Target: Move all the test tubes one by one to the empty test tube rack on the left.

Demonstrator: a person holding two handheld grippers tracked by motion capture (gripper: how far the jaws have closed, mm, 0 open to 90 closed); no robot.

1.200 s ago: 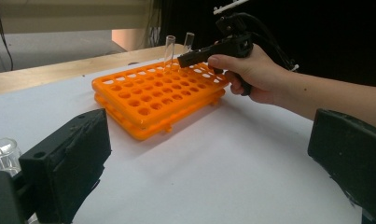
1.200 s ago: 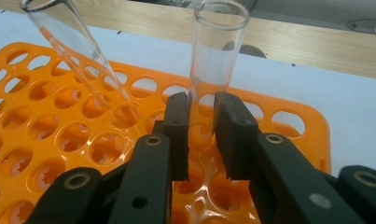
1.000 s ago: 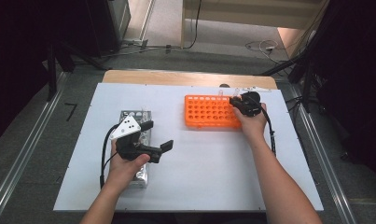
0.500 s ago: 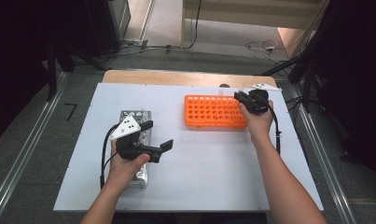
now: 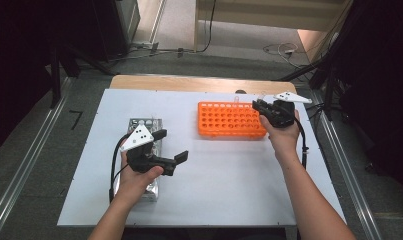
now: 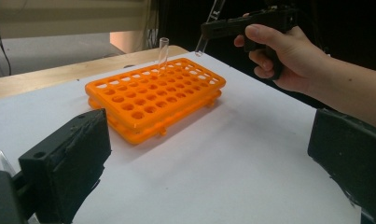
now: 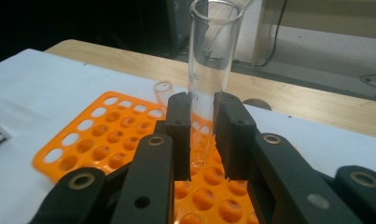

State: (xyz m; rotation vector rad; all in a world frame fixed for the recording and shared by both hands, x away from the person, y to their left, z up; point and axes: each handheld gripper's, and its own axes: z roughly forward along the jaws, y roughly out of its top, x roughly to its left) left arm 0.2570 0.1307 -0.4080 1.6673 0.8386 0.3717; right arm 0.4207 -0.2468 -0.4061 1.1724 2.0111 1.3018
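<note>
- Right claw (image 7: 202, 135) clamped on a glass tube (image 7: 209, 70), held upright between the pads, long axis vertical, round end down.
- Orange rack (image 7: 106, 140) just below and ahead of that claw, free holes under the tube's tip; one tube (image 6: 163, 49) already standing at the far row.
- Left claw (image 5: 171, 150) open, empty, well apart from the rack; right hand far nearer.
- Likely next: straight down into a hole.

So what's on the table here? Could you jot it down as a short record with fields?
surface: white table
rack: orange tube rack, one glass tube standing in it
right gripper: shut on a second glass tube, held above the rack's right end
left gripper: open, holding nothing, above a metal rack
</note>
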